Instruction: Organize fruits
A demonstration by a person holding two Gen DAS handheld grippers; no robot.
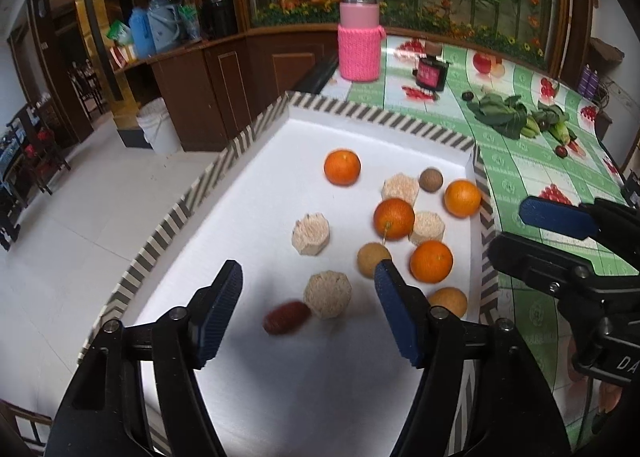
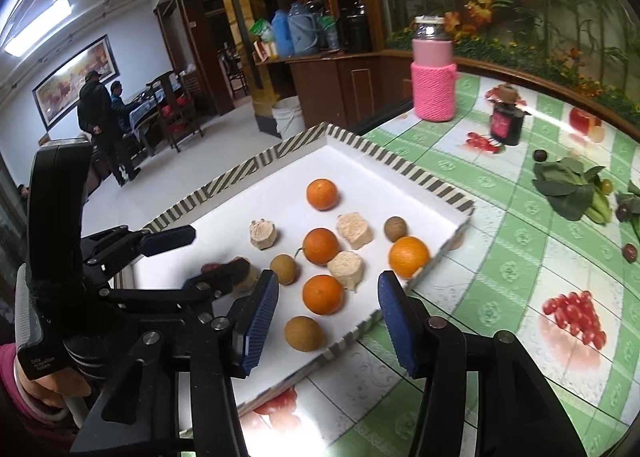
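A white tray with a striped rim (image 1: pixel 208 181) (image 2: pixel 416 173) holds several oranges (image 1: pixel 342 167) (image 2: pixel 323 294), brown round fruits (image 1: pixel 373 259) (image 2: pixel 304 333), beige hexagonal blocks (image 1: pixel 327 294) (image 2: pixel 346 269) and a blurred dark red fruit (image 1: pixel 286 317). My left gripper (image 1: pixel 308 313) is open and empty above the tray's near part, over the red fruit and a block. My right gripper (image 2: pixel 326 323) is open and empty over the tray's near right edge; it also shows in the left wrist view (image 1: pixel 532 233). The left gripper shows in the right wrist view (image 2: pixel 192 257).
A green fruit-print tablecloth (image 2: pixel 500 297) covers the table. On it stand a pink knitted bottle (image 1: pixel 359 41) (image 2: pixel 434 77), a small dark jar (image 1: pixel 431 73) (image 2: pixel 506 121), leafy greens (image 1: pixel 504 115) (image 2: pixel 572 189) and small dark fruits (image 2: pixel 630 252). Floor lies left of the tray.
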